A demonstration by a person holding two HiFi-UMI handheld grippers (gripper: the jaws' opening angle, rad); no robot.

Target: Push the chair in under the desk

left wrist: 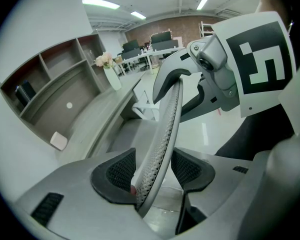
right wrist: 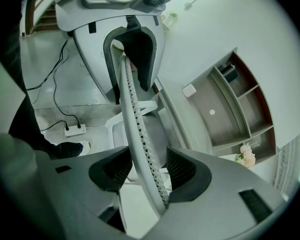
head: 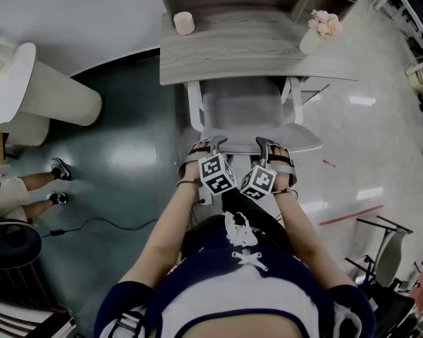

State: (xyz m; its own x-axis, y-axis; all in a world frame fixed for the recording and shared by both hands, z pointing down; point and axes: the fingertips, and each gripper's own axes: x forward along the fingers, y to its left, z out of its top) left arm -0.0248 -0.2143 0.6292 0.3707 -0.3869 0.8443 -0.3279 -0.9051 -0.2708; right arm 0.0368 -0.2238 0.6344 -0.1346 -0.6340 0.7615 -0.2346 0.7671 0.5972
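Observation:
A light grey chair (head: 247, 108) stands with its seat partly under the grey desk (head: 218, 55). Its mesh backrest (head: 299, 141) faces me. My left gripper (head: 210, 146) and right gripper (head: 268, 146) sit side by side on the backrest's top edge. In the left gripper view the backrest (left wrist: 165, 134) runs between the pads of my left gripper (left wrist: 155, 171), touching the left pad, with a gap at the other. In the right gripper view the backrest (right wrist: 135, 114) passes between the spread pads of my right gripper (right wrist: 142, 171). Both stand open, astride the edge.
On the desk stand a small cup (head: 184, 22) and a vase of flowers (head: 323, 27); a shelf unit (right wrist: 230, 109) rises behind. A white round table (head: 56, 97) and a seated person's legs (head: 28, 189) are at left. A cable (head: 92, 224) and power strip (right wrist: 74, 130) lie on the floor.

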